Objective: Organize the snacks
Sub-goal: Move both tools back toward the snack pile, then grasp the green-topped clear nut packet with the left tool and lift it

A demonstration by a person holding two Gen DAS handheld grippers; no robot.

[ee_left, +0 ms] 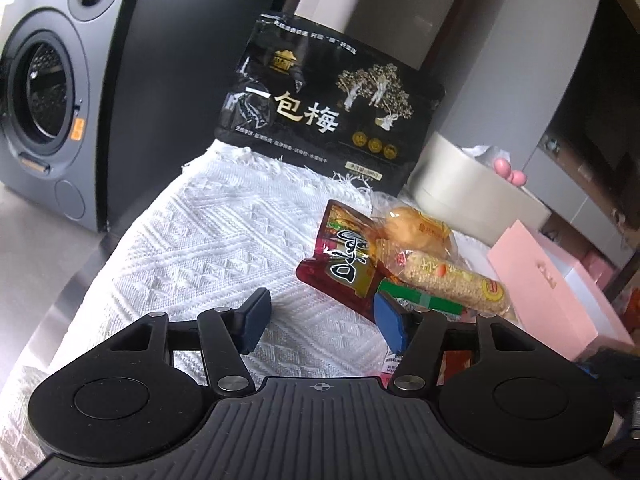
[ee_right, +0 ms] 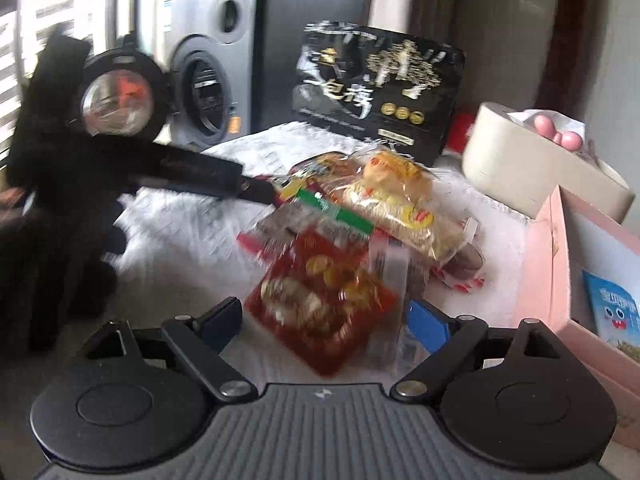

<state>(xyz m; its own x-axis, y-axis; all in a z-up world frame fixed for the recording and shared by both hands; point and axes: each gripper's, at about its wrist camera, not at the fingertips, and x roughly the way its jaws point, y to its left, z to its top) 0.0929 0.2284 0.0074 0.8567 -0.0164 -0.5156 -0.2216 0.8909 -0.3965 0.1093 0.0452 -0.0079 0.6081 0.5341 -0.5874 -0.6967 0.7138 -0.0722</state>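
Sorting barely begun: snack pile [ee_left: 404, 268] lies loose on the tabletop ahead of both tools, pink box [ee_right: 560, 280] right holds one packet, left tool [ee_left: 320, 320] and right tool [ee_right: 324, 320] gape empty.

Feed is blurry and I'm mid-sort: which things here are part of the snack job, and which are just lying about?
Job: black plum bag; red snack pouch; cereal bar; wrapped bun; pink box.
Lying about: washing machine; beige tub; white cloth.
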